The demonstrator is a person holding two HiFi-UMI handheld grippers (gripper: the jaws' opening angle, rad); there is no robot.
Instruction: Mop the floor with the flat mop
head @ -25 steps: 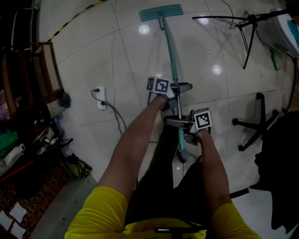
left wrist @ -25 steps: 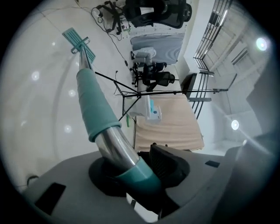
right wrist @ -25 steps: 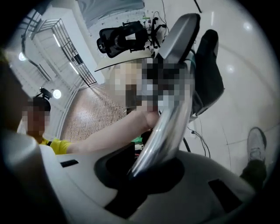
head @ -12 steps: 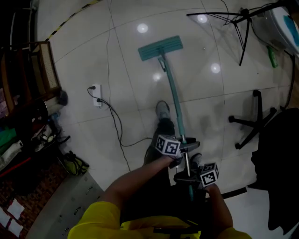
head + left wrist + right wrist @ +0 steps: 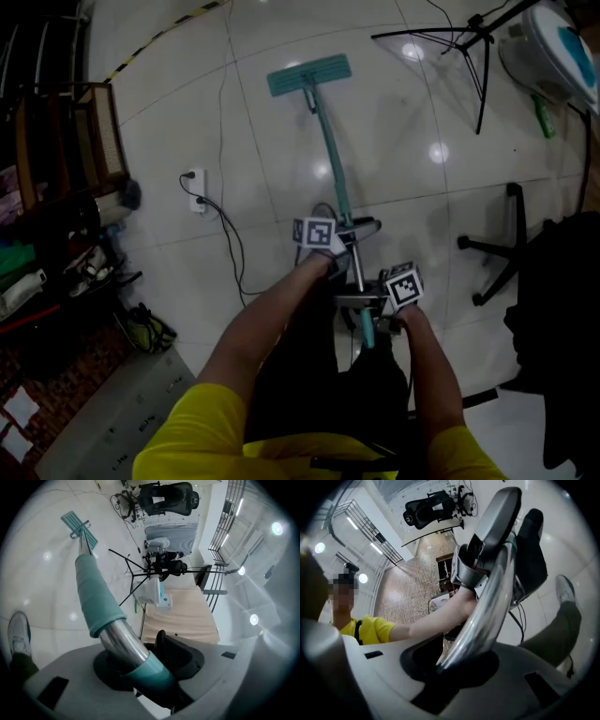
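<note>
Held the mop handle (image 5: 330, 155) in both grippers: left gripper (image 5: 140, 663) clamped on it at a teal collar (image 5: 157, 674) just under a bare metal stretch, right gripper (image 5: 457, 660) clamped on shiny metal lower down, nearer the body; no gap seen at either. Had the mop head (image 5: 309, 74) flat on the floor (image 5: 169, 112), well out in front, with the handle slanting back to the grippers.

Judged the chief hazard to be the power strip (image 5: 194, 189) and its cable (image 5: 232, 246), lying on the floor to the left; could snag the cable or wet the sockets with a stroke swung that way. Saw also a tripod stand (image 5: 480, 66) to the right of the mop head and a chair base (image 5: 511, 246) further back on the right; might knock a thin leg with a wide sweep. Reckoned the smooth metal under the right gripper likely to slide or twist — would tip the mop head onto an edge and lose flat contact. Noted a shoe (image 5: 18, 632) beside the handle; could clip that foot on a pull straight back. Took the glossy floor for slippery once wet — safest with short, straight strokes between the cable and the stand.
</note>
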